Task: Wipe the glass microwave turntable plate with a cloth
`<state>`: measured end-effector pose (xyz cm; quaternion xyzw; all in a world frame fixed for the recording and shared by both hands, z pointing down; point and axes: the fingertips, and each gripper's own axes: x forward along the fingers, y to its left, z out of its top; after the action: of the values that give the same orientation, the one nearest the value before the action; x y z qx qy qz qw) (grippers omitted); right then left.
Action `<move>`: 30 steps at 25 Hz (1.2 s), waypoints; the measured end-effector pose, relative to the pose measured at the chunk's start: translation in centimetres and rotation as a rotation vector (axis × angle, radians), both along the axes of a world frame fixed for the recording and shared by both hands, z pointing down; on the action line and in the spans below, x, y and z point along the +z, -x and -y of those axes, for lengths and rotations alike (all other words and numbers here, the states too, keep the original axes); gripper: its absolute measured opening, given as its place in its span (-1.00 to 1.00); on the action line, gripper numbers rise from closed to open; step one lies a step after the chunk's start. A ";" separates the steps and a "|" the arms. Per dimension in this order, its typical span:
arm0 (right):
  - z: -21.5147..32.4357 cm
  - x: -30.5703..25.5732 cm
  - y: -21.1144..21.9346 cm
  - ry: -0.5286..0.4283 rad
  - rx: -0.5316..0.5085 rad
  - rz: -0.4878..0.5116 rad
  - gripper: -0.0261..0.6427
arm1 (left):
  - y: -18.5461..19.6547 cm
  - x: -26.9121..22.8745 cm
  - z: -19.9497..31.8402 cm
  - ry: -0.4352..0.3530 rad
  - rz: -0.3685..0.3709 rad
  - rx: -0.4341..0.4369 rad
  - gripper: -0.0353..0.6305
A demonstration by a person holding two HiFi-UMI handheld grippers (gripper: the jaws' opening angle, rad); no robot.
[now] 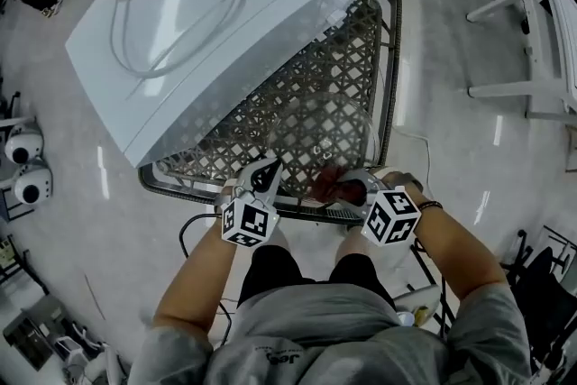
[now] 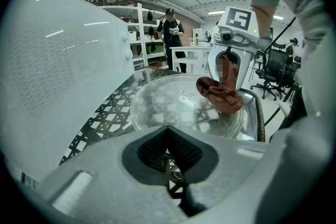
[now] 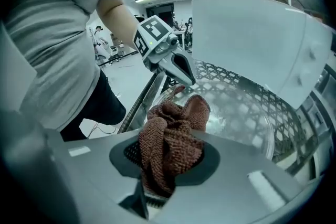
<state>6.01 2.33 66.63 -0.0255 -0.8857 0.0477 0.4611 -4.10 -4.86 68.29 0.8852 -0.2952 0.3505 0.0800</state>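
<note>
**Two Grippers, One Cloth: Handling the Turntable Plate**

The glass turntable plate (image 2: 173,107) lies flat on the lattice tabletop (image 1: 361,95), at its near edge, in front of the white microwave (image 1: 207,22). The right gripper (image 2: 227,77) pinches a bunched reddish-brown cloth (image 3: 170,144) between its jaws. The cloth's free end rests on the plate, on the side nearest that gripper. The left gripper (image 3: 186,76) has its jaws pressed together on nothing, with its tip over the plate's near rim; contact cannot be confirmed.

Handling judgement: the plate is stiff, smooth, probably slippery and breakable, and may slide on the lattice under wiping pressure. Steady it at the rim, not the centre. The cloth is soft and light; a firm mid-bunch grip suffices.
</note>
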 end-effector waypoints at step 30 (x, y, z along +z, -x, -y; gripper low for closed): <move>-2.7 -0.8 10.8 -0.029 -0.051 0.151 -0.60 | -0.4 -0.3 -0.1 0.001 0.003 -0.001 -0.90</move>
<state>-4.79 5.07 65.87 -0.0447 -0.9175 0.0212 0.3946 -3.68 -4.80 68.03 0.8845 -0.2957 0.3517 0.0801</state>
